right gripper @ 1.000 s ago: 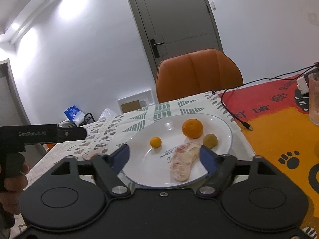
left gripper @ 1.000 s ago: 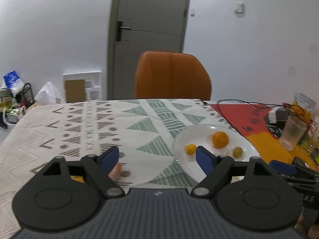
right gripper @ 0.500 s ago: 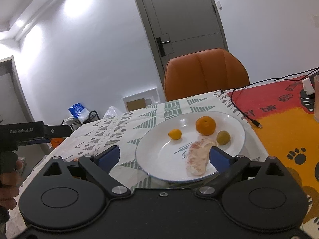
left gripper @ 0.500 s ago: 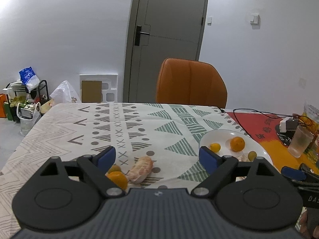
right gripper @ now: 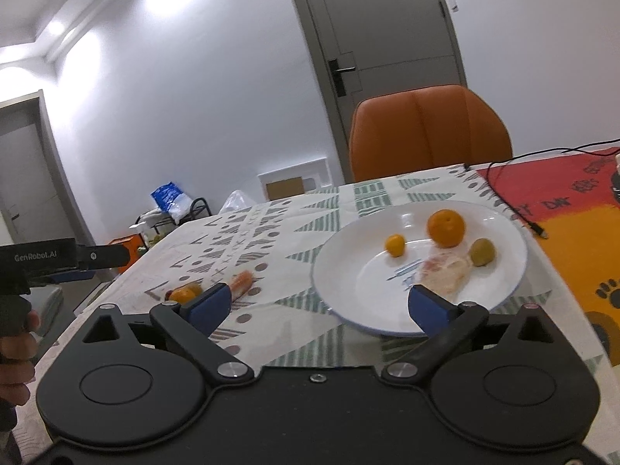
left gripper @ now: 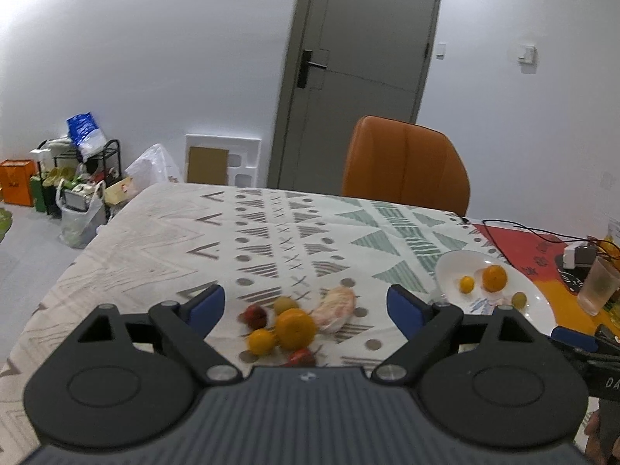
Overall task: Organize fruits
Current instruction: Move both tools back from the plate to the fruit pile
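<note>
A white plate [right gripper: 348,271] holds an orange [right gripper: 445,228], a small yellow citrus [right gripper: 395,245], a green fruit [right gripper: 482,252] and a peeled pomelo piece [right gripper: 445,271]. On the cloth left of it lies a loose group: an orange [left gripper: 295,328], a small yellow citrus [left gripper: 262,341], a green fruit [left gripper: 286,303], red fruits [left gripper: 255,314] and a peeled pomelo piece [left gripper: 334,308]. My left gripper [left gripper: 306,306] is open above this group and holds nothing. My right gripper [right gripper: 319,304] is open and empty at the plate's near rim.
An orange chair [left gripper: 405,166] stands at the table's far side. A black cable [left gripper: 519,228], a white charger [left gripper: 577,255] and a glass [left gripper: 596,286] lie on the red-orange mat at the right. Bags and a rack [left gripper: 77,178] stand on the floor at the left.
My left gripper has drawn back and swung left, so the loose fruit group now lies between its fingers. My right gripper has pulled back slightly from the plate.
</note>
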`<state>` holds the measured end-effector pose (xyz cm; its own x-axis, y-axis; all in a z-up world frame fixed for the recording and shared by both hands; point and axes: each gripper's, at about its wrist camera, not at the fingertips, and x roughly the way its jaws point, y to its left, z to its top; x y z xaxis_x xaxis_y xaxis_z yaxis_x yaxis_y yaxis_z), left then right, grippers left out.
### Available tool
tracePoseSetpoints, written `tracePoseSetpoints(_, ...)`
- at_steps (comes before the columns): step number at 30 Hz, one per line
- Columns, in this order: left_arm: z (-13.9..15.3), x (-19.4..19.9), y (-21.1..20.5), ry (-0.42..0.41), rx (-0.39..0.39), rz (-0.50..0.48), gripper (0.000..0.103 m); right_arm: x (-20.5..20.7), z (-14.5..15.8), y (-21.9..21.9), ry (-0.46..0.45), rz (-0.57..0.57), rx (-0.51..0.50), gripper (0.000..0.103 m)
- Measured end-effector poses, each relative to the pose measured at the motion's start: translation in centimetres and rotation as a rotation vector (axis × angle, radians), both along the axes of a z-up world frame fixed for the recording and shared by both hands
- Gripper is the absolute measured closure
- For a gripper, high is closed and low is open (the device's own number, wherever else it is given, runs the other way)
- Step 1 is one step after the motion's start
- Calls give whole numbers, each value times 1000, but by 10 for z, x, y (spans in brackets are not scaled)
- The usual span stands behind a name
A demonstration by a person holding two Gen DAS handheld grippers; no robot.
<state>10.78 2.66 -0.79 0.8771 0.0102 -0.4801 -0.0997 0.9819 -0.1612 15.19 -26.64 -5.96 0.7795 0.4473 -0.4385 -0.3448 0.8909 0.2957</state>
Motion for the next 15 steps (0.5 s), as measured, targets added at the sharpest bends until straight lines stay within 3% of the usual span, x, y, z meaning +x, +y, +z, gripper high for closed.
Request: tracePoseSetpoints(15,-29,-17,27,51,-22,7,14,-1,-3,32,15,51,-6,2)
